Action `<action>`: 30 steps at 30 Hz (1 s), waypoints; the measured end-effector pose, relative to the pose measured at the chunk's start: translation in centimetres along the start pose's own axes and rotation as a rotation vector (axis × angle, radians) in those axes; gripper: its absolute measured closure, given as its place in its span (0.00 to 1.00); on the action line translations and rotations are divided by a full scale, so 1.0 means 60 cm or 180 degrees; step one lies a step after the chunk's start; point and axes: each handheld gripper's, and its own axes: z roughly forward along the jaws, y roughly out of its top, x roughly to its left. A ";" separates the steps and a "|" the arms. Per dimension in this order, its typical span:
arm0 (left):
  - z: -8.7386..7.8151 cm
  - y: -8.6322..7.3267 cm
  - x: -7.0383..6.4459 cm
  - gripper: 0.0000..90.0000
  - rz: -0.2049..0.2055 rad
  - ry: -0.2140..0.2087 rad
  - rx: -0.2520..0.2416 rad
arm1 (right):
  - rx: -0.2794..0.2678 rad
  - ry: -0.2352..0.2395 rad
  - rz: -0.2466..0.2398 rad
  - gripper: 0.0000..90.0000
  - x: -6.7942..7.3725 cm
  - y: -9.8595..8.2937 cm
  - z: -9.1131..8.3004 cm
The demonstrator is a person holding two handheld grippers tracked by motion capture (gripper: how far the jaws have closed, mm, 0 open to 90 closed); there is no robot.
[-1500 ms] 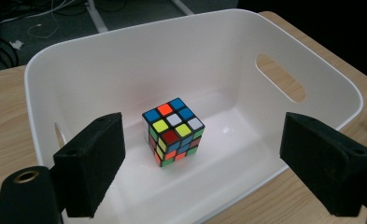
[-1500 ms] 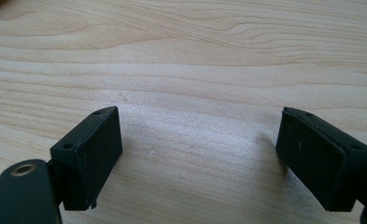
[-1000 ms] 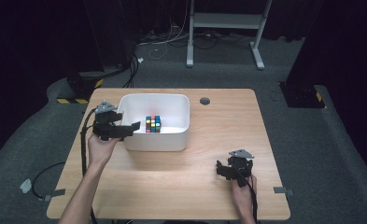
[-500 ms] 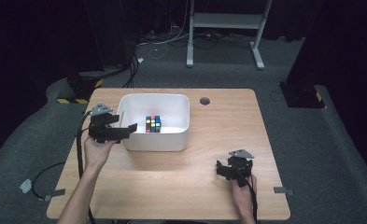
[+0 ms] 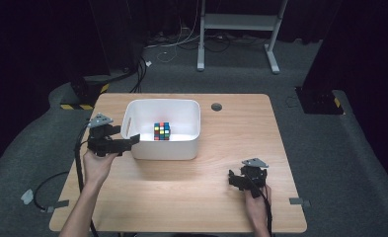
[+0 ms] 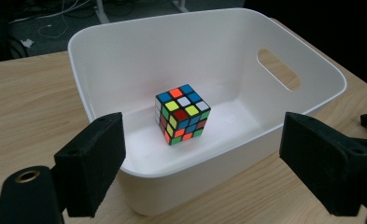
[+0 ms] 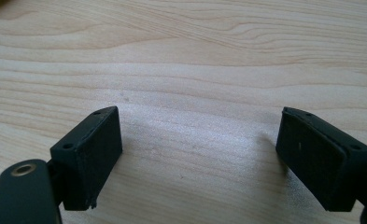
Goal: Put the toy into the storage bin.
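Cube (image 6: 180, 114), multicolour stickers, black edges, sits in white bin (image 6: 218, 42).

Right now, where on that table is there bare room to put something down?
Bare wood runs across the front between the left tool and right tool, and right of the white bin. The bin, holding a Rubik's cube, crowds the back left.
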 end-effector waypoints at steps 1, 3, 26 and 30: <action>-0.001 -0.001 0.000 0.16 0.0001 0.0003 0.0000 | 0.0000 0.0000 0.0001 0.16 0.000 0.000 0.000; -0.004 -0.004 0.001 0.16 0.0003 0.0000 -0.0012 | -0.0001 0.0000 0.0001 0.16 0.000 0.000 0.000; -0.029 -0.047 0.026 0.16 -0.0191 0.0111 -0.0010 | -0.0001 -0.0001 0.0002 0.16 0.000 0.000 0.000; -0.034 -0.052 0.026 0.16 -0.0213 0.0150 -0.0021 | -0.0003 0.0000 0.0000 0.16 0.000 0.000 0.000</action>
